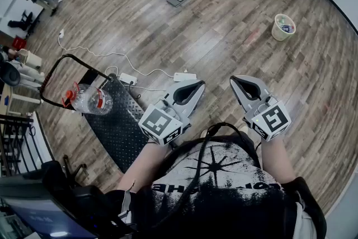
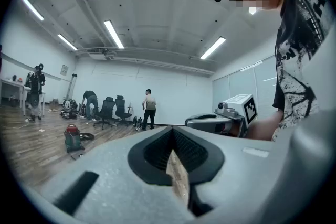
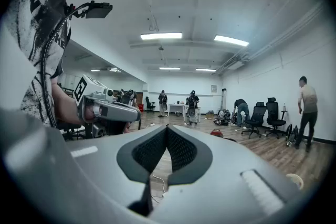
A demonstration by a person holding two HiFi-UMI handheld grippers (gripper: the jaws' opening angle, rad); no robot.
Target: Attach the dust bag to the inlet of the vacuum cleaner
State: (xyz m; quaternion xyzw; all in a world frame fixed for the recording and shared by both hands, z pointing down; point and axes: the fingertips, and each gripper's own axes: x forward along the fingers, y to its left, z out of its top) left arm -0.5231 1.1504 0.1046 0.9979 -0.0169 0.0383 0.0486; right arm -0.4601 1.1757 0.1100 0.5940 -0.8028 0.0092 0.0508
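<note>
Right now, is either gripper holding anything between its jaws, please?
No, the left gripper and the right gripper are both shut, with nothing held in either one.

No word, brand or number can be read for certain anywhere. The left cube [image 1: 162, 125] on the left gripper [image 1: 196, 85] and the right cube [image 1: 271, 119] on the right gripper [image 1: 236, 81] bear only black-and-white square markers, patterns without letters or digits. The person's black shirt [image 1: 224, 193] carries a row of pale block letters under a starburst print, seen upside down and broken by folds. The red label on the clear bottle [image 1: 92, 101] at the black mat's far left corner and the small plaque [image 3: 214, 88] on the far wall are too small to make out.
</note>
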